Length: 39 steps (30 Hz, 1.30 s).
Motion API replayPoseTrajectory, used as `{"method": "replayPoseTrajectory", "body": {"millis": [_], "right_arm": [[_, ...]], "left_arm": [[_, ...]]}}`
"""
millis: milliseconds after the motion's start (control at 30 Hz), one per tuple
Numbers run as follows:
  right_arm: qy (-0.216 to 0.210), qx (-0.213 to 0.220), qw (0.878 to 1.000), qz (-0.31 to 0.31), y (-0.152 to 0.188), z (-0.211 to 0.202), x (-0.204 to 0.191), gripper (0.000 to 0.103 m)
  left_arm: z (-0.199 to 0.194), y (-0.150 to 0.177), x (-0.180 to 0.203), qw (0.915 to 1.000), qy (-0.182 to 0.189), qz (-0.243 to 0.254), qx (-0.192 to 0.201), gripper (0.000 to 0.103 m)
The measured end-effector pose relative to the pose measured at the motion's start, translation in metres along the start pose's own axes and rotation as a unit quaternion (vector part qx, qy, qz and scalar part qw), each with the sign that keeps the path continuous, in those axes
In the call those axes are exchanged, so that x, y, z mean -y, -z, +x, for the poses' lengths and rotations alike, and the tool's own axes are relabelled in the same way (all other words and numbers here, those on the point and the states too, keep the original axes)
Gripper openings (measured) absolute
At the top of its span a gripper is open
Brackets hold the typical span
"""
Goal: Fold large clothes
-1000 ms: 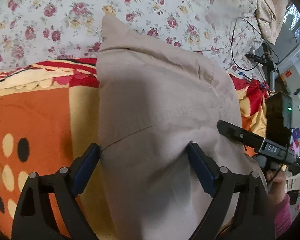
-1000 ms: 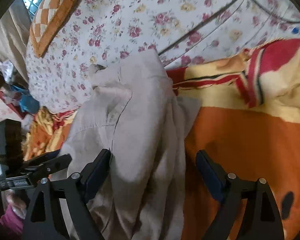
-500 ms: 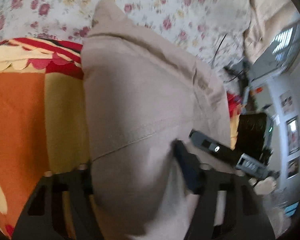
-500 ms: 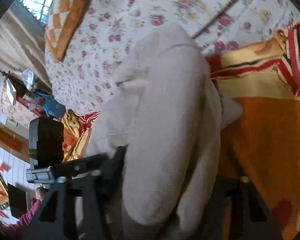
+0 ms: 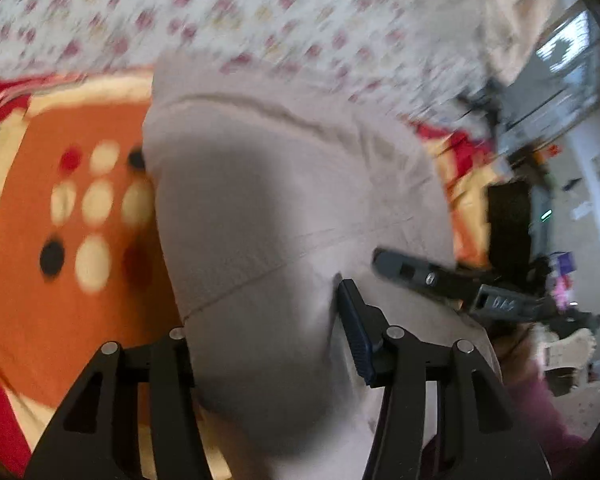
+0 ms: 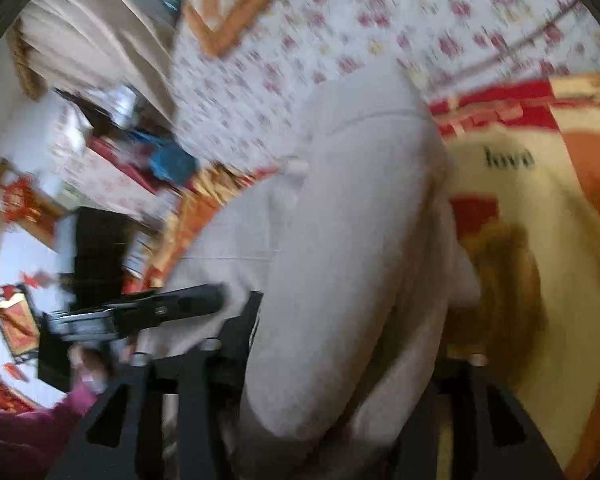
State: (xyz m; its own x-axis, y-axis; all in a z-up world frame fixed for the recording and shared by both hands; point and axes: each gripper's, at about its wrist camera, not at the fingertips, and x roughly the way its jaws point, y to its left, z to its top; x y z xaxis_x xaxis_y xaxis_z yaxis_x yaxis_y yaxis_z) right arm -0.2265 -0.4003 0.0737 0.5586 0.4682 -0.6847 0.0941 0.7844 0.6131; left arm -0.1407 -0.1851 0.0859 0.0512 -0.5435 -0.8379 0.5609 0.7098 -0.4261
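I have the beige garment (image 5: 284, 208) bunched between both grippers, left gripper (image 5: 260, 320) and right gripper (image 6: 340, 340) each clamped on its near end above the orange blanket (image 5: 60, 300), mid-fold, so next I should carry that end toward the far hem.

Location type: domestic bedroom. The reference landmark is the bed, covered by a white sheet printed with red and pink flowers (image 5: 260, 20). On the near part of the bed lies a thick fleece blanket (image 5: 60, 280) in orange, cream and red, with a dot pattern. At the far end of the bed rests a cushion (image 6: 236, 4) with an orange and cream checked cover. Beyond that end hang beige curtains (image 6: 92, 44) beside a bright window (image 5: 568, 48). Off the bed's side, a pale wall carries red and gold decorations (image 6: 16, 320), with cluttered household items in front of it, too blurred to identify.
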Motion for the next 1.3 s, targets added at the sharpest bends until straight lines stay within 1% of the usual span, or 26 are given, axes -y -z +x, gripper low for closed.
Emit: {"method": "replayPoseTrajectory", "body": {"millis": [33, 67, 100, 200, 267, 333, 400, 467, 533, 567, 600, 633, 667, 733, 767, 800, 833, 867, 900, 967, 1033, 1133, 1200, 1233, 1267, 1300], "right_arm": [[0.033, -0.006, 0.999, 0.001, 0.004, 0.001, 0.002, 0.063], [0.049, -0.005, 0.999, 0.002, 0.007, -0.002, 0.003, 0.066], [0.062, 0.001, 0.998, 0.004, 0.009, -0.011, 0.001, 0.069], [0.091, 0.023, 0.996, -0.01, 0.012, -0.042, -0.013, 0.069], [0.108, 0.053, 0.992, -0.039, 0.012, -0.066, -0.029, 0.069], [0.123, 0.07, 0.988, -0.056, 0.01, -0.072, -0.041, 0.072], [0.146, 0.083, 0.983, -0.076, 0.006, -0.067, -0.049, 0.073], [0.146, 0.086, 0.981, -0.096, 0.002, -0.055, -0.057, 0.072], [0.129, 0.08, 0.982, -0.11, 0.0, -0.043, -0.064, 0.067], [0.115, 0.079, 0.984, -0.113, -0.003, -0.035, -0.067, 0.066], [0.112, 0.079, 0.984, -0.114, -0.004, -0.03, -0.07, 0.065], [0.114, 0.078, 0.983, -0.117, -0.006, -0.025, -0.07, 0.065], [0.131, 0.075, 0.981, -0.125, -0.009, -0.017, -0.069, 0.065], [0.181, 0.07, 0.971, -0.143, -0.011, -0.004, -0.065, 0.062], [0.227, 0.068, 0.96, -0.147, -0.013, 0.003, -0.057, 0.06], [0.258, 0.068, 0.954, -0.138, -0.016, 0.007, -0.045, 0.06], [0.257, 0.068, 0.955, -0.129, -0.017, 0.007, -0.038, 0.055], [0.24, 0.068, 0.962, -0.106, -0.019, 0.005, -0.024, 0.052], [0.236, 0.071, 0.965, -0.091, -0.02, 0.002, -0.016, 0.048], [0.237, 0.075, 0.966, -0.069, -0.019, -0.007, -0.005, 0.049], [0.223, 0.076, 0.97, -0.057, -0.016, -0.021, -0.006, 0.05], [0.194, 0.093, 0.974, -0.068, -0.005, -0.052, -0.03, 0.052], [0.167, 0.099, 0.976, -0.1, 0.003, -0.068, -0.059, 0.054], [0.15, 0.097, 0.977, -0.117, 0.009, -0.072, -0.072, 0.057], [0.133, 0.089, 0.978, -0.134, 0.016, -0.074, -0.084, 0.058], [0.124, 0.072, 0.979, -0.145, 0.022, -0.071, -0.093, 0.057]], "left_arm": [[0.007, 0.005, -0.001, 0.9999, -0.013, -0.003, 0.002, 0.059], [0.009, 0.008, -0.001, 0.9997, -0.024, -0.005, 0.01, 0.067], [0.008, 0.011, 0.0, 0.9988, -0.041, -0.006, 0.026, 0.069], [0.004, 0.01, 0.001, 0.998, -0.047, -0.02, 0.037, 0.07], [0.002, 0.009, 0.003, 0.9972, -0.054, -0.026, 0.044, 0.07], [-0.005, 0.013, 0.007, 0.9948, -0.08, -0.019, 0.06, 0.07], [-0.01, 0.017, 0.012, 0.9918, -0.103, -0.011, 0.075, 0.07], [-0.018, 0.022, 0.013, 0.988, -0.125, -0.007, 0.09, 0.07], [-0.025, 0.025, 0.01, 0.9836, -0.146, -0.005, 0.106, 0.07], [-0.031, 0.026, 0.01, 0.9807, -0.156, -0.001, 0.117, 0.07], [-0.036, 0.027, 0.011, 0.9775, -0.166, 0.003, 0.13, 0.07], [-0.042, 0.028, 0.012, 0.9742, -0.174, 0.009, 0.143, 0.074], [-0.045, 0.027, 0.012, 0.9717, -0.181, 0.015, 0.151, 0.079], [-0.04, 0.023, 0.01, 0.9709, -0.187, 0.017, 0.149, 0.082], [-0.035, 0.023, 0.008, 0.9723, -0.186, 0.014, 0.14, 0.082], [-0.028, 0.023, 0.007, 0.9752, -0.181, 0.009, 0.128, 0.082], [-0.02, 0.023, 0.006, 0.9783, -0.173, 0.006, 0.114, 0.082], [-0.012, 0.025, 0.004, 0.9802, -0.169, 0.004, 0.103, 0.082], [-0.005, 0.027, 0.004, 0.9808, -0.169, 0.005, 0.097, 0.083], [0.002, 0.029, 0.007, 0.9799, -0.173, 0.006, 0.1, 0.083], [0.004, 0.029, 0.007, 0.9788, -0.175, 0.002, 0.106, 0.084], [0.003, 0.029, 0.006, 0.98, -0.17, 0.0, 0.104, 0.084], [0.002, 0.028, 0.006, 0.9804, -0.168, -0.002, 0.102, 0.084], [0.0, 0.029, 0.006, 0.9804, -0.168, -0.004, 0.104, 0.084], [-0.004, 0.029, 0.006, 0.9798, -0.168, -0.006, 0.108, 0.084], [-0.008, 0.03, 0.007, 0.9786, -0.171, -0.008, 0.115, 0.084]]}}
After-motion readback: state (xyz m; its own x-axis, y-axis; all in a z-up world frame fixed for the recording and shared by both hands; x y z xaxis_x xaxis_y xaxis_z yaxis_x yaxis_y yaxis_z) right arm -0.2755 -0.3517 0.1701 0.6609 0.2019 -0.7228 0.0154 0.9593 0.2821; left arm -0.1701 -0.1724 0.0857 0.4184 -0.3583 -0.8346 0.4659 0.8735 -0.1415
